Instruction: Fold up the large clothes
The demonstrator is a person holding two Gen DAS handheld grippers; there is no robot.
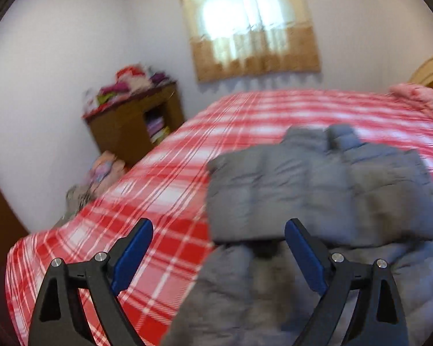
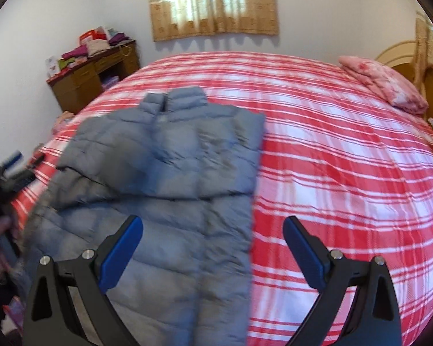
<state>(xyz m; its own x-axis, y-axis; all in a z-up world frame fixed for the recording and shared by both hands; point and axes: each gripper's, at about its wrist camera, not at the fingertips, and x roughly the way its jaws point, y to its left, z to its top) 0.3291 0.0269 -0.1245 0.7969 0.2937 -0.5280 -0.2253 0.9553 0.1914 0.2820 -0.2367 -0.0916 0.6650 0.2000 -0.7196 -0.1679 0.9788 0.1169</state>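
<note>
Left gripper, black-framed with blue pads: jaws spread wide, nothing between the pads; its view is motion-blurred. Right gripper, same build: jaws likewise spread, released, gripping nothing.

Grey quilted puffer jacket: lies flat on the red-and-white plaid bedspread, toward the bed's left side as seen from the right wrist. Long axis runs from the grippers away toward the far wall. Stand-up collar at the far end, hem at the near end beneath the grippers. One sleeve is folded across the chest.

Pink floral pillow: at the right end of the bed, well apart from the jacket.

Brown wooden desk: far left corner, clothing piled on top.

Tan-curtained window: on the far wall.
</note>
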